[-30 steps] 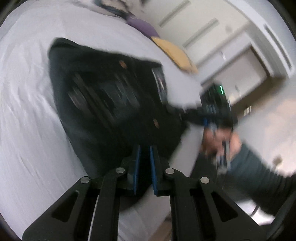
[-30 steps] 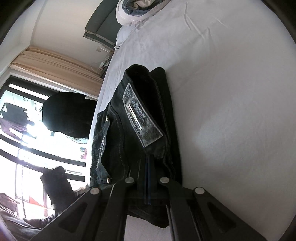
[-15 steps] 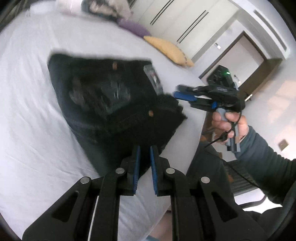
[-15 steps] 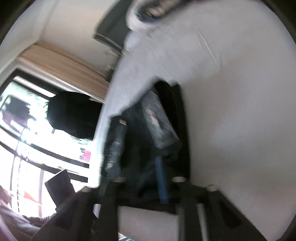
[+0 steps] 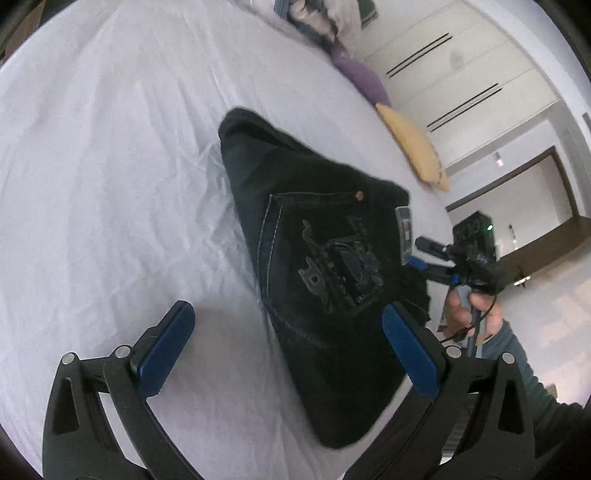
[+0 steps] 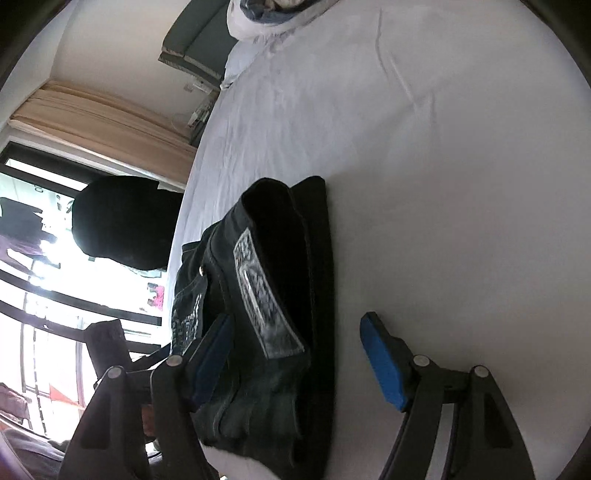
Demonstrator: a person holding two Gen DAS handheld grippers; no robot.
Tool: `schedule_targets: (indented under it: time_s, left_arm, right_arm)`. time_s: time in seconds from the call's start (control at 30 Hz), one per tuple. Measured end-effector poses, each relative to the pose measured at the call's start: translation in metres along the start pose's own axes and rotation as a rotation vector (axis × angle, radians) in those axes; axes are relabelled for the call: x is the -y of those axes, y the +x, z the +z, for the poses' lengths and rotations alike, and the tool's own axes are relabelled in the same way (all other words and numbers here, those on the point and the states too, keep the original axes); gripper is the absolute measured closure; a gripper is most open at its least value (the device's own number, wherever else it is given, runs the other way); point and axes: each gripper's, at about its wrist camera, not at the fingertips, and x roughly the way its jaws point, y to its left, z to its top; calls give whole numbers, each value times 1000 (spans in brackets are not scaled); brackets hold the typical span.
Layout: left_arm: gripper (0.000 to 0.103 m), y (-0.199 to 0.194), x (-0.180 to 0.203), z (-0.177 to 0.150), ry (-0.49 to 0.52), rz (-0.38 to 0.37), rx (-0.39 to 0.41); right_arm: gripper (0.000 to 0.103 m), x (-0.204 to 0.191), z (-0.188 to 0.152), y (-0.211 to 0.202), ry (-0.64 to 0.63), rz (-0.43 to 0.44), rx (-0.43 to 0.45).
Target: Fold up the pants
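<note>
The black pants [image 5: 317, 258] lie folded into a compact bundle on the white bed sheet [image 5: 110, 184], back pocket and grey waistband label facing up. My left gripper [image 5: 288, 339] is open and empty, hovering just short of the bundle's near edge. My right gripper [image 6: 295, 354] is open too, its jaws standing either side of the waistband end of the pants [image 6: 273, 295] without closing on it. The right gripper also shows in the left wrist view [image 5: 432, 254], at the bundle's far right corner.
A yellow pillow [image 5: 413, 144] and a purple pillow [image 5: 362, 81] lie at the bed's far edge. A pile of clothes [image 6: 280, 11] sits at the head of the bed. A dark chair [image 6: 122, 221] stands by the window.
Both grippers have opened and let go of the pants. The bundle now rests flat on the sheet, and the left gripper has pulled back from it.
</note>
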Motion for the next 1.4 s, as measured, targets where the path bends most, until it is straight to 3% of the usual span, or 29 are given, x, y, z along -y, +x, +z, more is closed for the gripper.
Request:
schedule_targets:
  time_s: [0.13,0.17,0.23,0.27,0.47,0.6,0.73,0.9,1.07,1.23,1.4]
  left_arm:
    - [6,23,10,14,8,45,-47]
    - [12,30,13,18,19,62,-62]
    - [32,36,16,24,20,62,-85]
    - [51,39,16,27,6,58,-98]
    - [71,44,23,36,1,69,-100]
    - [82,38,33,37,8,65,-66]
    - [84,11,38,46,9,46,-9]
    - [84,-35,37,75,57,96,91]
    - [84,-71,13,121,89,199,167]
    - [84,-69,-26,155,65,267,182]
    - [83,-47,-80,178,45,307,145]
  right_arm:
    - [35,-3,10,14,-16,-13,-44]
    - [38,-5,12,18,-28,-27,-54]
    - [48,-8,15,24,-42,-40,-59]
    - [53,-9,16,27,-41,-48,-59]
    - [74,-23,11,30,-71,-117,-38]
    - [82,-54,5,19,-167,-195,3]
    - [83,-96,6,12,-251,-206,41]
    - [84,-138,28,17,-318,-160,69]
    - [84,-177,73,55,-338,-114,67]
    - [84,-197,114,117,-354,-122,31]
    - [84,-183,141,165,-310,-122,-8]
